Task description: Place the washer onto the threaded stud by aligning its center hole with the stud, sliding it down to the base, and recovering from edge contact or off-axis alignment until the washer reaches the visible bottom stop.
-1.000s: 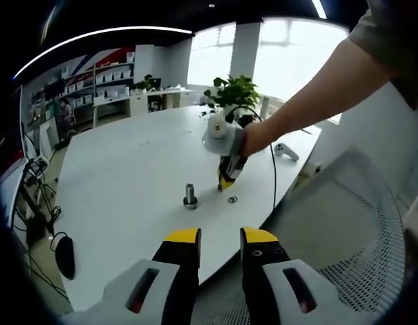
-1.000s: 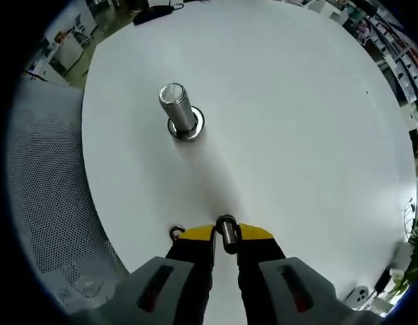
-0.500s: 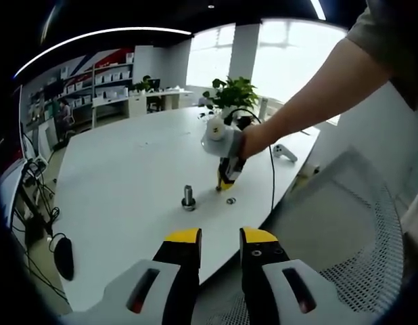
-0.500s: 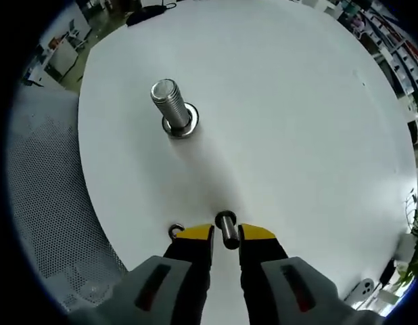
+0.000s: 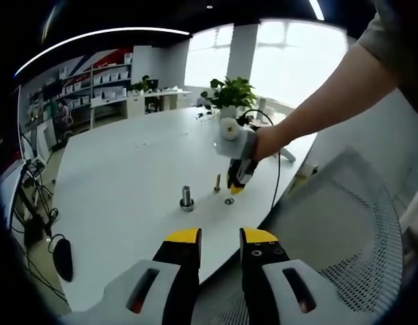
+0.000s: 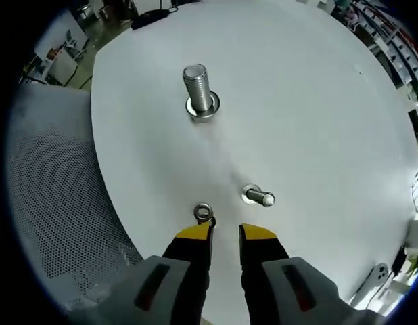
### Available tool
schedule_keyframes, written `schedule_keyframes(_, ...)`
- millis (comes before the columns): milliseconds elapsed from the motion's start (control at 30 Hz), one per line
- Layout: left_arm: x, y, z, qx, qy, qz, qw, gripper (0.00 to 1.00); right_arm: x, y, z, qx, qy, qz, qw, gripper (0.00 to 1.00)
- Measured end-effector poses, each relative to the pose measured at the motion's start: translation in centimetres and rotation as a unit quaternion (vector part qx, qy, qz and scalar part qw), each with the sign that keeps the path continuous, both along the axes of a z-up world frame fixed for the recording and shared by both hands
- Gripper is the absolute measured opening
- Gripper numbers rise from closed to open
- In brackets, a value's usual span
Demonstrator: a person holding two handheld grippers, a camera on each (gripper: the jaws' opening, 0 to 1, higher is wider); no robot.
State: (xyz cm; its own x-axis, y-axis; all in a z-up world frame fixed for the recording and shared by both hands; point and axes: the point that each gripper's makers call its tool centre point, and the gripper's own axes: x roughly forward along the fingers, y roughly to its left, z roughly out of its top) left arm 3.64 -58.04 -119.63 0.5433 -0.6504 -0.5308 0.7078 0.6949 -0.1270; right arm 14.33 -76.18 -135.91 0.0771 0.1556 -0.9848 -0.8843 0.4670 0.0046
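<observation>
Standing upright on the round white table (image 5: 121, 176), the large threaded steel stud (image 5: 187, 198) rises from its wide flat base toward the left of the left gripper view; in the right gripper view that stud (image 6: 199, 92) sits in the upper middle, well clear of the jaws. Just right of it in the left gripper view a smaller slim steel bolt (image 5: 217, 183) stands on the table, and beside that lies the small flat steel washer (image 5: 229, 201), flat on the tabletop and apart from both bolts. Further right, a person's bare arm reaches in holding the yellow-tipped right gripper (image 5: 237, 184), which hangs just above the table near the washer. At the bottom, the left gripper (image 5: 220, 237) has its yellow-tipped jaws parted by a narrow gap with nothing between them, held off the table's near edge. In the right gripper view the washer (image 6: 203, 212) lies just ahead of the left jaw tip, the slim bolt (image 6: 258, 197) a little to its right, and the right gripper (image 6: 224, 233) shows its jaws slightly parted and empty
</observation>
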Motion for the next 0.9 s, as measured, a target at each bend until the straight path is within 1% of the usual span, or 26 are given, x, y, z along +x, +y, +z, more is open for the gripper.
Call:
schedule_keyframes(133, 0.0, 0.0, 0.0, 0.0, -0.001, 0.001, 1.0, 0.2, -0.3, 1.1, 0.0, 0.01, -0.004, 0.013, 0.9999, 0.18)
schedule_keyframes(200, 0.0, 0.1, 0.0, 0.0, -0.001, 0.002, 1.0, 0.2, -0.5, 1.2, -0.2, -0.001, -0.006, 0.031, 0.9995, 0.17)
schedule_keyframes(267, 0.0, 0.1, 0.0, 0.001, -0.001, 0.001, 1.0, 0.2, -0.4, 1.0, -0.5, -0.009, -0.005, 0.031, 0.9995, 0.17)
schedule_keyframes(433, 0.0, 0.1, 0.0, 0.001, -0.001, 0.001, 1.0, 0.2, 0.1, 1.1, -0.7, -0.008, -0.008, 0.023, 0.9997, 0.17)
schedule_keyframes(600, 0.0, 0.1, 0.0, 0.001, -0.001, 0.002, 1.0, 0.2, -0.1, 1.2, -1.3, -0.014, 0.0, 0.025, 0.9996, 0.17)
schedule_keyframes(667, 0.0, 0.1, 0.0, 0.001, -0.001, 0.001, 1.0, 0.2, 0.0, 1.1, -1.5, -0.01, 0.002, 0.017, 0.9998, 0.16)
schedule_keyframes(700, 0.0, 0.1, 0.0, 0.0, -0.001, 0.001, 1.0, 0.2, -0.2, 1.4, -1.6, 0.001, 0.008, 0.005, 1.0, 0.16)
schedule_keyframes(733, 0.0, 0.1, 0.1, 0.0, -0.002, 0.001, 1.0, 0.2, -0.2, 1.5, -1.6, 0.001, 0.009, 0.005, 0.9999, 0.16)
schedule_keyframes(800, 0.0, 0.1, 0.1, -0.001, -0.001, 0.001, 1.0, 0.2, 0.0, 1.4, -1.6, -0.011, 0.001, 0.022, 0.9997, 0.15)
schedule_keyframes(900, 0.0, 0.1, 0.1, -0.001, -0.002, 0.001, 1.0, 0.2, -0.1, 1.6, -1.6, -0.015, 0.001, 0.028, 0.9995, 0.15)
